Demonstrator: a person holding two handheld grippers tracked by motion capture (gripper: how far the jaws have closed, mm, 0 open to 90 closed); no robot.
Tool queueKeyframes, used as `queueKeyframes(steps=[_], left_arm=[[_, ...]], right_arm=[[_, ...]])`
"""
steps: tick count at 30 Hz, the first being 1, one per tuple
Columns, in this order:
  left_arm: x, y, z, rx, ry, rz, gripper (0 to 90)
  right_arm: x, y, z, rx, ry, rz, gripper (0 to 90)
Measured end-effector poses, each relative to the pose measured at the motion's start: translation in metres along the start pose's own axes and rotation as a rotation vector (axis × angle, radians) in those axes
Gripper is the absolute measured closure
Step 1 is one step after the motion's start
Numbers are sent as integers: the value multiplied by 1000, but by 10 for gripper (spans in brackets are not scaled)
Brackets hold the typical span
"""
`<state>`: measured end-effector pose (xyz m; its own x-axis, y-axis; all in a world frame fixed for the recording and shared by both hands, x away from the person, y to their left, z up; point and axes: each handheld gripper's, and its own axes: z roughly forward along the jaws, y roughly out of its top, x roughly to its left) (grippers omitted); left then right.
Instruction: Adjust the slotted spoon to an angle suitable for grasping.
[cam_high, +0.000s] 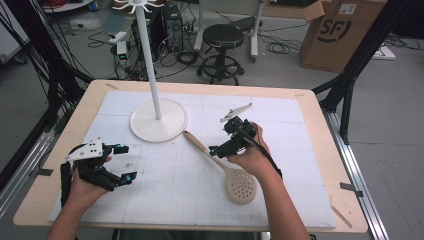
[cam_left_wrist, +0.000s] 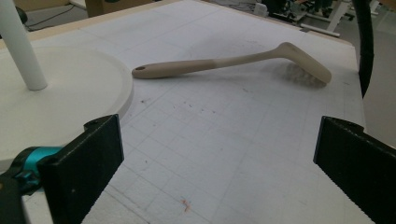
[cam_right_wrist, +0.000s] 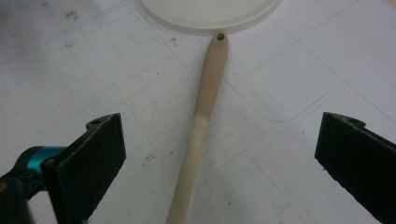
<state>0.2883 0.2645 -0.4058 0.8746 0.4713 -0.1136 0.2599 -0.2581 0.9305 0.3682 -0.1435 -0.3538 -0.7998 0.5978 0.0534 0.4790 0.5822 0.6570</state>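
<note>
A beige slotted spoon (cam_high: 220, 165) lies flat on the white mat, handle toward the stand, perforated head (cam_high: 241, 186) toward the front. My right gripper (cam_high: 220, 136) hovers open over the handle. In the right gripper view the handle (cam_right_wrist: 201, 126) runs up between the two wide-apart jaws, touching neither, and the gripper (cam_right_wrist: 219, 168) holds nothing. My left gripper (cam_high: 126, 163) rests open at the mat's left side. From the left gripper view, that gripper (cam_left_wrist: 219, 172) faces the spoon (cam_left_wrist: 210, 65) across bare mat.
A white stand with a round base (cam_high: 172, 125) and a tall pole (cam_high: 150, 55) sits at the back centre of the mat, its base (cam_left_wrist: 60, 93) close to my left gripper. Beyond the table are a black stool (cam_high: 222, 47), a cardboard box (cam_high: 340, 30) and floor cables.
</note>
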Motion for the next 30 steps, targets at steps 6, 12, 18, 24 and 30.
queueKeyframes(steps=[6, 12, 18, 24, 30], left_arm=[[1, 0, 2, 1, -1, 1, 21], [0, 0, 1, 3, 2, 2, 21], [0, 0, 2, 6, 1, 2, 21], [0, -1, 2, 11, 2, 6, 21], [1, -1, 5, 17, 2, 7, 21]], right_arm=[[-3, 2, 18, 51, 0, 5, 6], [-4, 6, 30, 98, 5, 10, 19], [-1, 11, 36, 122, 9, 2, 19], [-1, 11, 48, 174, 0, -11, 55], [0, 11, 54, 205, 31, -5, 159]])
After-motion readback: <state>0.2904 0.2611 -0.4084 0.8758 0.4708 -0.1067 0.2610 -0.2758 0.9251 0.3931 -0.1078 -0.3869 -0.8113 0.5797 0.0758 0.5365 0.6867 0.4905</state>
